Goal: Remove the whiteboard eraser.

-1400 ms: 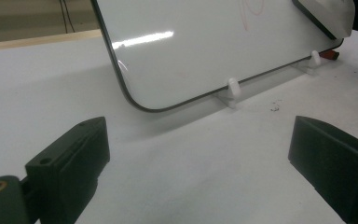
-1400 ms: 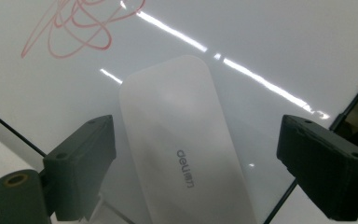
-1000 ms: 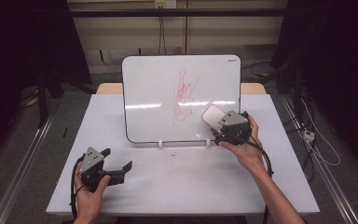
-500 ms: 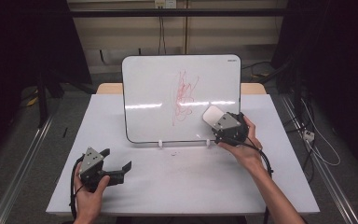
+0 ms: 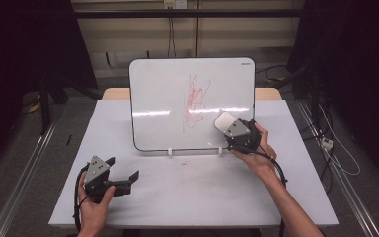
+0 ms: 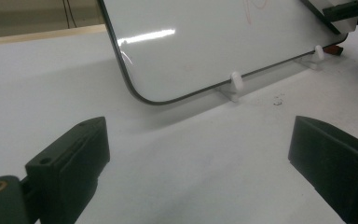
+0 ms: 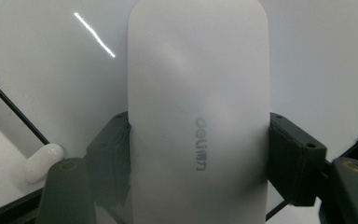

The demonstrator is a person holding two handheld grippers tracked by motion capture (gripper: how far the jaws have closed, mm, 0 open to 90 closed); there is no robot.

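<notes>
While the right gripper (image 7: 198,154) is clamping a white eraser (image 7: 198,107) that is hiding much of the whiteboard (image 5: 177,98), the left gripper (image 6: 196,158) is gaping empty over the surface (image 5: 202,192).

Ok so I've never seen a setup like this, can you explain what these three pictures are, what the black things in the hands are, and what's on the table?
A person sits at a white table holding a black two-jaw gripper in each hand. The wide picture comes from a camera above; the other two come from cameras riding on each gripper, looking along its jaws. On the table a whiteboard stands on small white feet, with a red scribble on it. The right gripper is shut on a white eraser, held at the board's lower right. The left gripper is open, holding nothing, low over the table in front of the board.
</notes>
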